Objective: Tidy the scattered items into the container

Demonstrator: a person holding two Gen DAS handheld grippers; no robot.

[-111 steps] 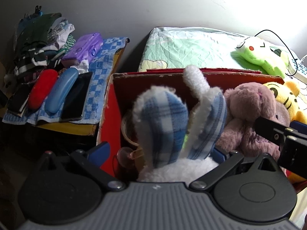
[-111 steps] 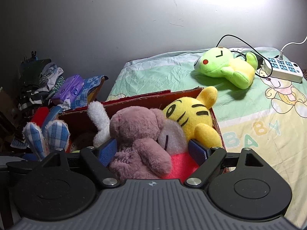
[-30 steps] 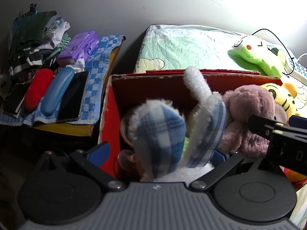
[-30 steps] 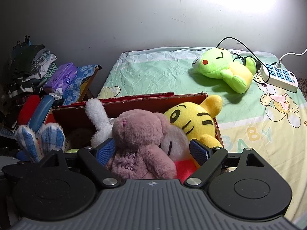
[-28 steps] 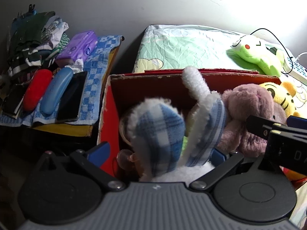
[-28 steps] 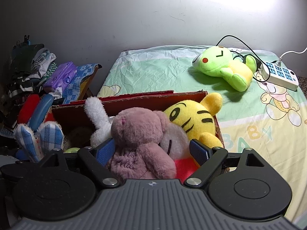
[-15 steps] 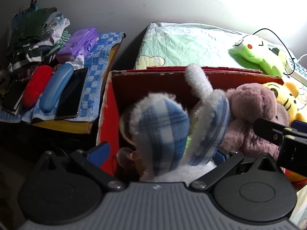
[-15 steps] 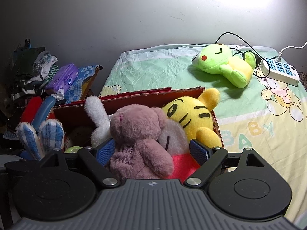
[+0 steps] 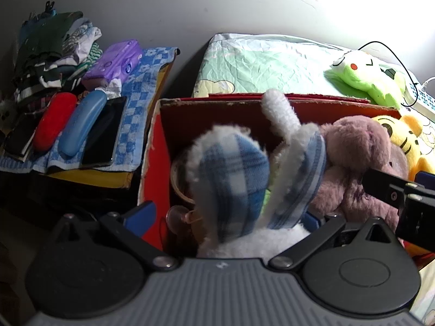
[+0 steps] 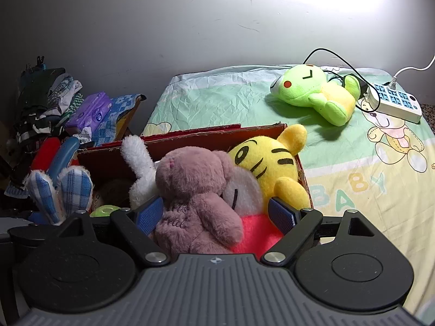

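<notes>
Right gripper (image 10: 214, 216): jaws spread wide at lower centre of the frame, straddling the mauve plush bear (image 10: 195, 193) without pressing it.

Left gripper (image 9: 225, 220): jaws wide apart; the white plush rabbit (image 9: 231, 179) with blue plaid ears stands between them; whether the pads grip it, cannot tell.

Red cardboard box (image 10: 190, 135), centre of the frame, holds the bear, the rabbit and the yellow tiger plush (image 10: 269, 163).

Green frog plush (image 10: 312, 92) lies on the bedsheet (image 10: 217, 103), upper right, well apart from the box.

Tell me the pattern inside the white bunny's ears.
Blue-and-white plaid on the bunny's ears, edged in white fleece; clearest in the left wrist view.
</notes>
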